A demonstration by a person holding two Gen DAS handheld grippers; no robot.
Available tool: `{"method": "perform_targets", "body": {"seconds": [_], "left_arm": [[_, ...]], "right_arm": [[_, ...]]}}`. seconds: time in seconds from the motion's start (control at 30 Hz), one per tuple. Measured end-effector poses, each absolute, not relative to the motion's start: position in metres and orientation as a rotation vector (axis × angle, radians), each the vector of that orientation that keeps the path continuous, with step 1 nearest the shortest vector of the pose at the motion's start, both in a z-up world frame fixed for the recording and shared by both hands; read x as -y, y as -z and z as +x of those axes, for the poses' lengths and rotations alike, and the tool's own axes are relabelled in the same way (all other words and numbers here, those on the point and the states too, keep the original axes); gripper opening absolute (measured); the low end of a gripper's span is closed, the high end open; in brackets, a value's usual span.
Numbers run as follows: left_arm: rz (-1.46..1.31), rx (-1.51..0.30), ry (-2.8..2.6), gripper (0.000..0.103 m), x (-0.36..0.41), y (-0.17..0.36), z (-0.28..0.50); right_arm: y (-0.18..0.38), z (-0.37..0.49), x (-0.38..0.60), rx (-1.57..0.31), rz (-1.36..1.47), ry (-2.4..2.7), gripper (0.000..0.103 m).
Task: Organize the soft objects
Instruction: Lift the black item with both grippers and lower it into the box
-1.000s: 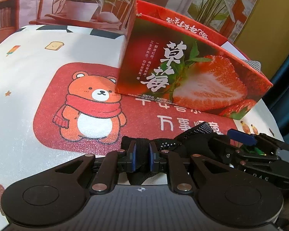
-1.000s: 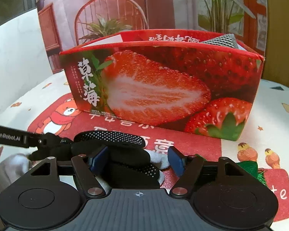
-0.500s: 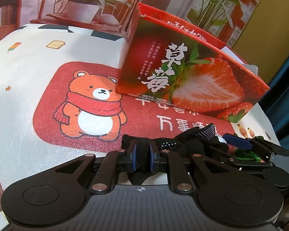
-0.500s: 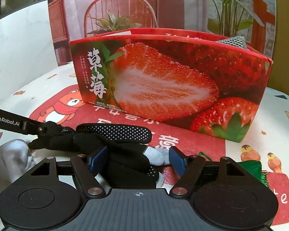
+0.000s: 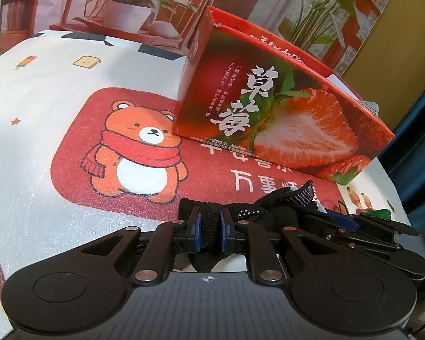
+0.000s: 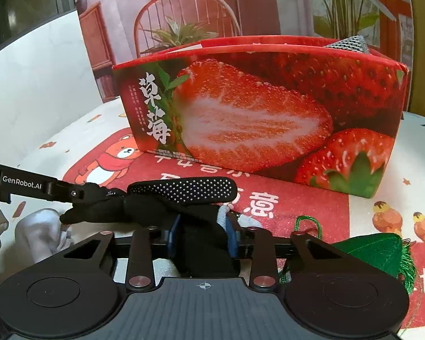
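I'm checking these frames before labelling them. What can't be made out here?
- Inside of the strawberry box: hidden by its front wall in both views; only a grey knit tip pokes above the rim.
- Lower end of the black dotted glove: covered by the right gripper and its body.
- White cloth: right view, partly behind the left gripper.
- Green tasselled ornament: partly behind the right gripper's body.

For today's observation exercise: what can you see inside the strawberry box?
Only a grey knitted item pokes above the rim of the strawberry box at its right end. The walls hide everything lower, so any other contents cannot be seen.
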State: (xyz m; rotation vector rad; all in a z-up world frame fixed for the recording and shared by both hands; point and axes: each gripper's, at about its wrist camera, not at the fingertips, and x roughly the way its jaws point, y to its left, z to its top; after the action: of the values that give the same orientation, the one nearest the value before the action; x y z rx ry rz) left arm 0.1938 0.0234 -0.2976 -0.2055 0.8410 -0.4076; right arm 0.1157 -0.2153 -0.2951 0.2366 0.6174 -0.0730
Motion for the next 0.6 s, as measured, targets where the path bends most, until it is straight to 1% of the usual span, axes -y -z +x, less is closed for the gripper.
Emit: {"method": "perform_targets", "body": {"seconds": [0.17, 0.23, 0.37, 0.6], "left_arm": [[-0.167, -0.830, 0.400, 0.012, -0.019, 0.291, 0.190], [-0.162, -0.808, 0.402, 0.012, -0.020, 0.285, 0.188], [-0.142, -0.726, 0.409, 0.012, -0.019, 0.260, 0.180], [-0.123, -0.551, 0.444, 0.012, -0.016, 0.199, 0.175]], "right_arm": [[0.292, 0.113, 0.215, -0.607, 0.247, 0.068, 0.014], [0.289, 0.111, 0.215, -0.600, 0.259, 0.065, 0.011], [0.275, 0.102, 0.217, -0.542, 0.273, 0.054, 0.010], [0.226, 0.092, 0.224, -0.380, 0.246, 0.050, 0.010]]}}
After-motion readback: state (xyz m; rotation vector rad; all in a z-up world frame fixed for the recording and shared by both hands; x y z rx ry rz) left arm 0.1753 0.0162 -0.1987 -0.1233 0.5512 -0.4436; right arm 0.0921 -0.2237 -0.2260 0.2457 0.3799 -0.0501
